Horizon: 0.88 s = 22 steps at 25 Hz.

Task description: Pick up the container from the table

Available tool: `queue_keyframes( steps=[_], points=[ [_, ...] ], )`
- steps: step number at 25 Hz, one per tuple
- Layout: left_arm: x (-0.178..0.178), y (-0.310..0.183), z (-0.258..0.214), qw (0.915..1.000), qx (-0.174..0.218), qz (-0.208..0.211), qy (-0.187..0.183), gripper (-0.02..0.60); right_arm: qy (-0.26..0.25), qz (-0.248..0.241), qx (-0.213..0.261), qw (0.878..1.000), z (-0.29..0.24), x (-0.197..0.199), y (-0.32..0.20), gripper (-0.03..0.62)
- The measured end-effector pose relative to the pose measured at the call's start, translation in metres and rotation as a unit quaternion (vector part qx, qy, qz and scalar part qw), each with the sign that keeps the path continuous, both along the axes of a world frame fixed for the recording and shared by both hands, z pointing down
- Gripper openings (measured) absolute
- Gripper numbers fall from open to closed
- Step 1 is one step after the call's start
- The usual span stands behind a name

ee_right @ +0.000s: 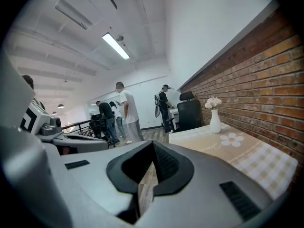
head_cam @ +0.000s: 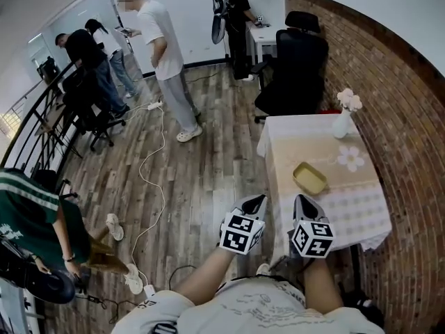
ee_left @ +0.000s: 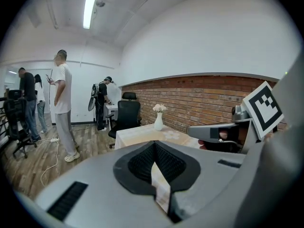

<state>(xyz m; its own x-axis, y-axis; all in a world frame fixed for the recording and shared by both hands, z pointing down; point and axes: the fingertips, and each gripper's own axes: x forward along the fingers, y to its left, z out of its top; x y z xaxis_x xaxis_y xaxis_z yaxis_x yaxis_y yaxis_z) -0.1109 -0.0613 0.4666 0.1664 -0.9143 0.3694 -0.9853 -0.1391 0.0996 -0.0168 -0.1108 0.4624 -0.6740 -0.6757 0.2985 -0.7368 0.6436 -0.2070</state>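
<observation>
Left gripper (head_cam: 254,202): the jaws are drawn together with only a thin slit between the pads, and nothing is held. It hangs over the floor, just off the table's near edge. Right gripper (head_cam: 304,204): the jaws are likewise together and empty, positioned at the near edge of the table (head_cam: 361,207). Container (head_cam: 310,178): a shallow, yellowish rectangular tray lying flat on the tablecloth just beyond the right gripper, well apart from the vase (head_cam: 341,122) at the far end. It appears empty and thin-walled, so expect it to be light and fairly stiff. It may slide on the cloth if pushed sideways. The recommended hold is on one raised side wall, with one jaw inside the rim and one outside; both claws would need to open first. View coverage: only the head view shows the container and its position relative to both grippers. Neither gripper view shows it, since each gripper's own body blocks the low foreground. The gripper views do show the jaw state directly, plus the vase and the far tabletop.
</observation>
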Motion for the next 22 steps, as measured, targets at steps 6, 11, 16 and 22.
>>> queue_keyframes(
  steps=[6,11,16,22],
  points=[
    [0.016,-0.051,0.001,0.9999,-0.002,0.01,0.002,0.005,0.007,0.002,-0.011,1.0,0.008,0.013,-0.047,0.002],
    [0.026,-0.086,0.009,0.9998,-0.013,0.012,0.0,0.005,0.016,-0.001,-0.024,1.0,0.02,0.023,-0.081,0.002],
    [0.029,-0.105,0.017,0.9997,-0.022,0.009,0.006,0.006,0.029,-0.003,-0.037,0.999,0.031,0.03,-0.101,0.002],
    [0.024,-0.123,0.026,0.9993,-0.033,0.012,0.009,0.005,0.022,0.001,-0.063,0.998,0.041,0.028,-0.118,0.002]
  ],
)
